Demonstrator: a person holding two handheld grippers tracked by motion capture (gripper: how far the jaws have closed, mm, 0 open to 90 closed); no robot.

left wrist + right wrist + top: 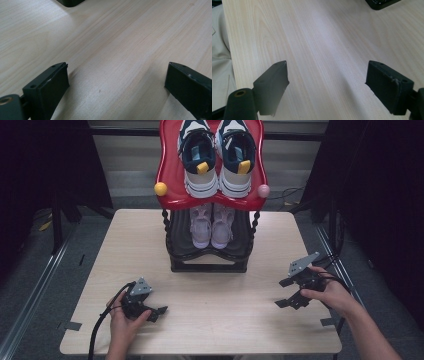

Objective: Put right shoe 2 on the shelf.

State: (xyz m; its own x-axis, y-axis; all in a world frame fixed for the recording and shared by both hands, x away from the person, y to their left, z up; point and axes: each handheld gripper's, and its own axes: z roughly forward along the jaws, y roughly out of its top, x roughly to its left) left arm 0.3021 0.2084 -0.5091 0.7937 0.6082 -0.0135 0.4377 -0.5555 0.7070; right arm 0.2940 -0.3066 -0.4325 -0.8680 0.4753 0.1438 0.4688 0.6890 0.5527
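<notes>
Near you, your left gripper (pixel 161 310) and right gripper (pixel 283 293) rest on the table (pixel 225 320), both with jaws wide apart and holding nothing. Far from them, the shoe rack (pixel 210 255) carries two pairs of shoes.

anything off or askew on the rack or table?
Nothing stands out. Both pairs sit straight on the rack: navy-white sneakers on the red top shelf, pink shoes below. Both claws, left and right, are open over bare table.
</notes>
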